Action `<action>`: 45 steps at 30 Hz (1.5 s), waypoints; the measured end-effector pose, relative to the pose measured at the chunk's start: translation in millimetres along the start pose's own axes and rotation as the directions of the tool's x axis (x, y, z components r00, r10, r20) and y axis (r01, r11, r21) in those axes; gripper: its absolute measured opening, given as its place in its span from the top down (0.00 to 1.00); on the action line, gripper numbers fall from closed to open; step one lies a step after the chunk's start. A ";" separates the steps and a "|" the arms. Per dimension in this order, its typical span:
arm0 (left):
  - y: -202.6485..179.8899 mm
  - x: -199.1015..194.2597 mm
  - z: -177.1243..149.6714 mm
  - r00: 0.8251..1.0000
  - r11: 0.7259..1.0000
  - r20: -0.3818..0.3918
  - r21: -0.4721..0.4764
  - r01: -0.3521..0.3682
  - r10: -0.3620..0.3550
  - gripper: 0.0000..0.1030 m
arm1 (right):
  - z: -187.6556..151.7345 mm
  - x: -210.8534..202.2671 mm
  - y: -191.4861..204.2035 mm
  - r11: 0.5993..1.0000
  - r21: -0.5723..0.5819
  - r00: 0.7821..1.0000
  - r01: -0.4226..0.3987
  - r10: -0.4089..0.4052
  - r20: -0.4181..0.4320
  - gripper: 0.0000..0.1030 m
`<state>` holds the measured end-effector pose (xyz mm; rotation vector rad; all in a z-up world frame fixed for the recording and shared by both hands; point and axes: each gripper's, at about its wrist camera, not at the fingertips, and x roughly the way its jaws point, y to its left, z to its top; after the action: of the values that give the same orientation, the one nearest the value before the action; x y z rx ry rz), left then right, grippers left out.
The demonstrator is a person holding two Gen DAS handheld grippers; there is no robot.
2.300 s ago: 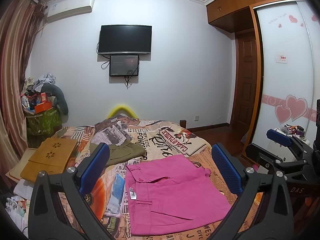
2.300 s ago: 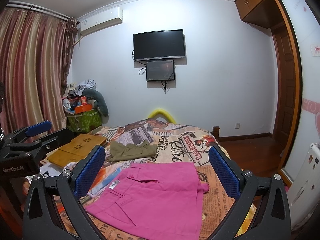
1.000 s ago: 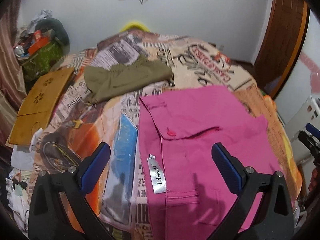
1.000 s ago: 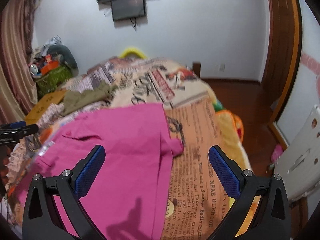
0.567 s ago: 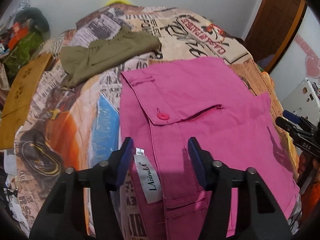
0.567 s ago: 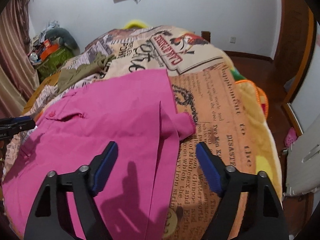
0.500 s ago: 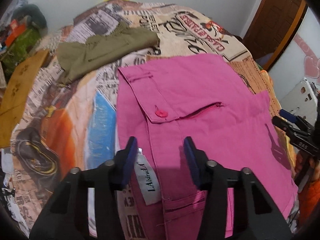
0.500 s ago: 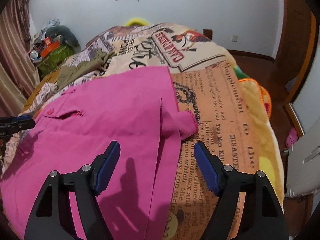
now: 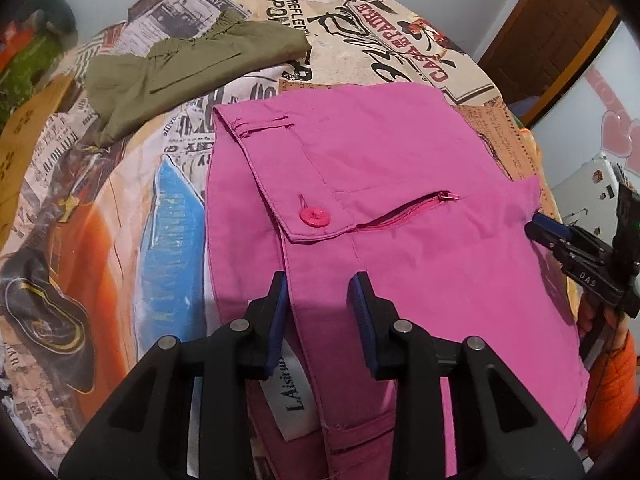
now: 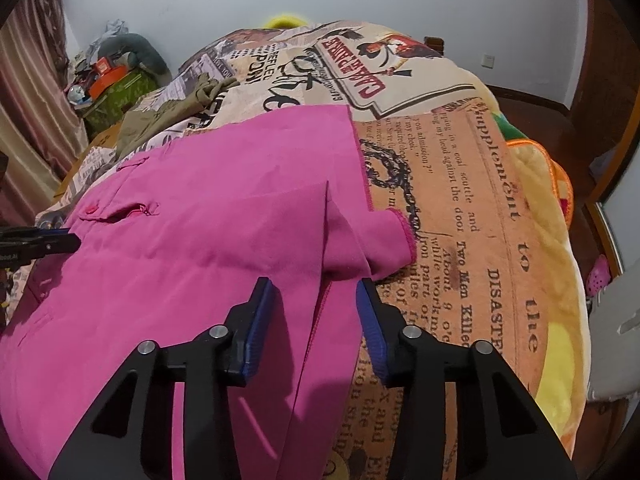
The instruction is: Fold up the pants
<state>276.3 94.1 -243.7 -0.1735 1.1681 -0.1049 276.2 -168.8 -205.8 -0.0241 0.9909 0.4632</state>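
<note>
Left wrist view: the left gripper (image 9: 318, 300) is closing, its half-narrowed fingers (image 9: 279, 312) straddling the pink pants (image 9: 400, 168) on the bed (image 9: 100, 240), just short of the button (image 9: 315, 216).

Right wrist view: the right gripper (image 10: 316, 316) is closing, also half-narrowed, over the pants' hem edge, the button far left.

The white tag (image 9: 294, 396) on the pink pants (image 9: 400, 184) reads "LAisru…"; the bedspread (image 10: 492, 216) reads "DISASTER".

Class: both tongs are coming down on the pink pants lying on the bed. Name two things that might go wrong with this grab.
1. The left tongs are closing over the waistband near the white label; they may pinch only the top layer of the pink pants.
2. The right tongs are closing near the flipped hem corner, so the leg edge might slip out and the fold go crooked.
</note>
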 end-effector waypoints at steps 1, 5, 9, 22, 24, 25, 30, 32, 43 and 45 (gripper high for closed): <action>-0.4 0.2 0.5 1.000 1.000 0.000 0.000 0.000 0.000 0.70 | 0.3 1.7 1.4 1.000 -0.005 1.000 -0.010 0.010 -0.006 0.69; -1.7 -1.1 -0.2 1.000 1.000 0.003 0.013 -0.008 0.008 0.88 | 2.8 2.9 7.0 0.999 -0.029 1.000 -0.027 0.027 -0.007 0.72; -8.0 -3.9 -2.1 0.999 0.997 0.019 0.069 -0.038 0.036 0.95 | 2.7 11.3 13.4 0.998 -0.052 0.999 -0.038 0.036 -0.032 0.80; -8.0 -3.6 -10.2 0.987 0.978 0.056 0.135 -0.156 0.150 0.95 | -0.2 13.0 21.9 0.995 -0.098 0.999 0.030 -0.033 -0.033 0.95; -7.0 -2.9 -13.0 0.987 0.980 0.061 0.121 -0.155 0.149 0.95 | -1.7 12.6 20.8 0.995 -0.096 0.999 0.036 -0.040 -0.036 0.95; -6.1 -2.0 -14.2 0.986 0.981 0.064 0.115 -0.159 0.152 0.94 | -2.4 12.7 18.7 0.995 -0.089 0.998 0.037 -0.040 -0.041 0.95; -5.7 -0.9 -17.6 0.985 0.981 0.072 0.108 -0.164 0.157 0.92 | -9.9 6.3 17.4 0.990 -0.105 0.993 0.096 -0.102 -0.052 0.97; -3.2 -0.5 -17.2 0.988 0.985 0.067 0.093 -0.148 0.142 0.92 | -13.0 4.0 7.8 0.991 -0.078 0.992 0.105 -0.110 -0.062 0.98; 1.4 -28.5 -6.7 0.989 0.993 0.104 0.041 -0.107 0.103 0.89 | -1.6 -32.3 -5.1 0.997 -0.010 0.997 0.077 -0.077 -0.002 0.96; 1.3 -36.3 0.0 0.985 0.992 0.127 0.041 -0.119 0.113 0.88 | 6.3 -38.3 -7.3 0.998 0.018 0.998 0.061 -0.061 0.021 0.96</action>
<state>262.1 101.6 -211.1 -0.0680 1.0478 -0.0193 266.6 -188.0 -172.7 -0.0335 0.9699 0.3985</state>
